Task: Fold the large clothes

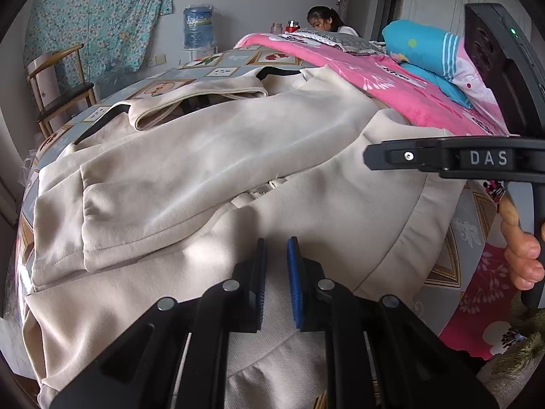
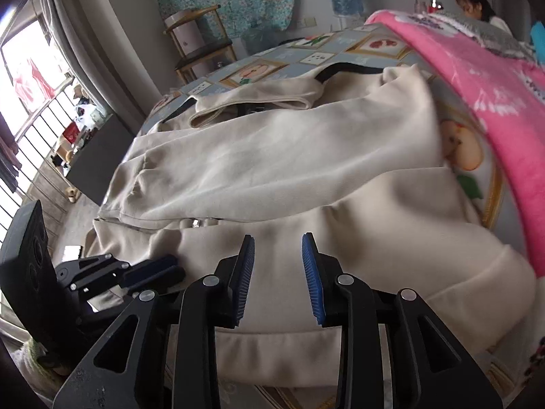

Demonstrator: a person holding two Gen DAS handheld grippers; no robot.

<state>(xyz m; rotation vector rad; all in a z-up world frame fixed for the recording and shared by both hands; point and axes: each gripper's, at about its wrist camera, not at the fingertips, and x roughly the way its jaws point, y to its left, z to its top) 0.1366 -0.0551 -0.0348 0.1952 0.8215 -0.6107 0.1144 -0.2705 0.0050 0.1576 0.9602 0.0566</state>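
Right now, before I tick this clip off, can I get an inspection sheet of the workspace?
Surface: bed with patterned sheet, mostly covered.
Job's things: cream garment spread flat, one sleeve folded across the body.
Clutter: pink blanket and blue pillow along the far edge.
Grippers: left gripper over the hem, fingers nearly together, no cloth visibly pinched; right gripper open above the hem, holding nothing.
Cables: nothing seen.
Surroundings: wooden chair, water bottle, floral wall cloth, seated person, barred window.
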